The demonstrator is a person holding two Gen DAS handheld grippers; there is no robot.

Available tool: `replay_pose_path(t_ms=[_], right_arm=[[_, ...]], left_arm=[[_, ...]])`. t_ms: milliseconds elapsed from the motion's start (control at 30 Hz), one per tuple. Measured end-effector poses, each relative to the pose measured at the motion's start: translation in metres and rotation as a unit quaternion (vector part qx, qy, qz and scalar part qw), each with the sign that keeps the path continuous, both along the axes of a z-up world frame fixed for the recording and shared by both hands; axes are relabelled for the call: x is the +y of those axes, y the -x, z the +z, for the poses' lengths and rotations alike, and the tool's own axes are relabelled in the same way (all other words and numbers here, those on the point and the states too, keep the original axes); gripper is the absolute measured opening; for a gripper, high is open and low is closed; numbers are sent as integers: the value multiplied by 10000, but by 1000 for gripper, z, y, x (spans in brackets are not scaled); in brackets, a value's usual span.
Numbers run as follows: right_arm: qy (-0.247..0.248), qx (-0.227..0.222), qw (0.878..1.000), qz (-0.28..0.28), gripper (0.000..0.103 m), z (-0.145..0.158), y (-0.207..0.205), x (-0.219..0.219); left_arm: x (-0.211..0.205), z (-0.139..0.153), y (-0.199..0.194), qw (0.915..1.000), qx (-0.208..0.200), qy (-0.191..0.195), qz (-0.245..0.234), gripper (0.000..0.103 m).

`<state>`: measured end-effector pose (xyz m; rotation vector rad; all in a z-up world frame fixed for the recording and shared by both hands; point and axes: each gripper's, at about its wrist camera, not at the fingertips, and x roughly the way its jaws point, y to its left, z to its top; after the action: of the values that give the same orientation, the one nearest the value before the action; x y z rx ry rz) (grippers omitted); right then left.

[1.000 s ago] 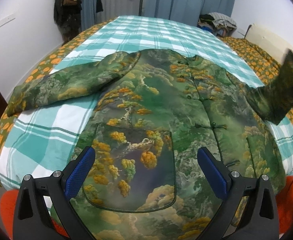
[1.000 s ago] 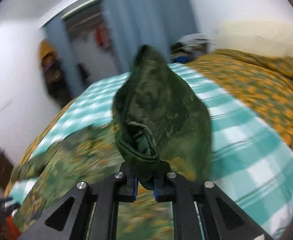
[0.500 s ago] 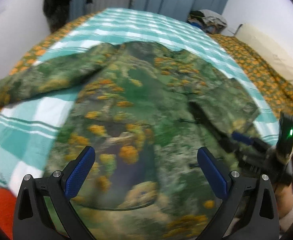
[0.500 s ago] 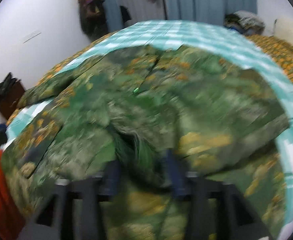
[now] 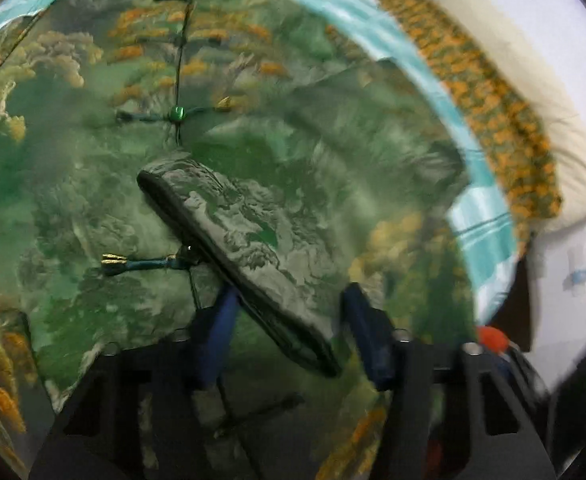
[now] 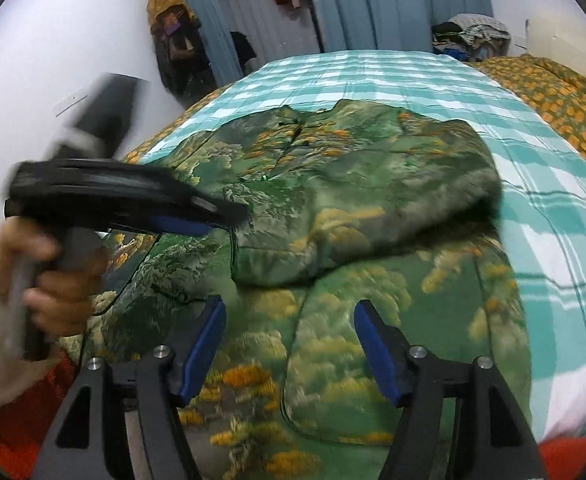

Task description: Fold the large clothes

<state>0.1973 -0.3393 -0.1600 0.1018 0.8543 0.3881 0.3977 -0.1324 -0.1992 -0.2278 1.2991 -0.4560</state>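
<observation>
Green jacket [image 6: 333, 240] on checked bed [image 6: 553, 208].

The green landscape-print padded jacket [image 6: 357, 240] covers most of the near part of the bed with the teal checked cover [image 6: 553, 184]. Its right sleeve [image 5: 249, 236] lies folded across the chest and makes a raised ridge there. The left gripper [image 5: 289, 332] is low over the sleeve cuff, with the cuff between its open blue fingers [image 5: 221, 320], so the way from the left side is blocked. The right gripper [image 6: 289, 344], also spread apart, is above the flat lower hem. Bare checked cover is on the right of the jacket and beyond the collar. An orange-flowered quilt [image 6: 553, 92] lies along the far right edge.
</observation>
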Motion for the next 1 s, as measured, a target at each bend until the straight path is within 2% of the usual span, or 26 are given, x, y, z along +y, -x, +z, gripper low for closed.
replay_pose_path(t_ms=[67,133,267,400,467,567,667,733,767,800,900,1000], right_arm=[[-23,-38,10000,-66,68,1,5,-4],[-46,-49,9999,-111,68,-1,9,-10],[-94,-85,9996,-244,68,0,7,-18],[-171,-260,9990,-327,68,9,-6,-32],[-128,-306,9987,-378,68,14,-22,-43],[-16,-402,9971,-648,68,22,-57,-67],[174,-367,9954,-865,68,24,-104,-82],[168,-279,9953,-908,64,23,-141,-89],[201,-204,9956,-891,56,20,-162,-89],[284,-163,9956,-877,54,17,-177,-87],[578,-61,9958,-712,54,-2,-213,-74],[771,573,9937,-583,53,-45,-239,-65]], left_arm=[[-4,0,0,9997,-89,-167,126,14],[-3,6,1,9996,-98,-110,222,10],[-2,42,3,9975,-634,-264,172,8],[15,70,-28,9934,-1078,-307,238,8],[29,75,-50,9915,-1195,-328,395,8],[51,69,-80,9893,-1259,-409,619,8],[66,48,-98,9876,-1214,-612,791,8],[70,31,-102,9872,-1154,-731,829,8],[73,26,-100,9872,-1132,-755,827,8],[75,19,-99,9875,-1098,-779,824,8],[75,3,-95,9872,-1070,-855,812,9],[79,-13,-95,9877,-1019,-808,871,12]])
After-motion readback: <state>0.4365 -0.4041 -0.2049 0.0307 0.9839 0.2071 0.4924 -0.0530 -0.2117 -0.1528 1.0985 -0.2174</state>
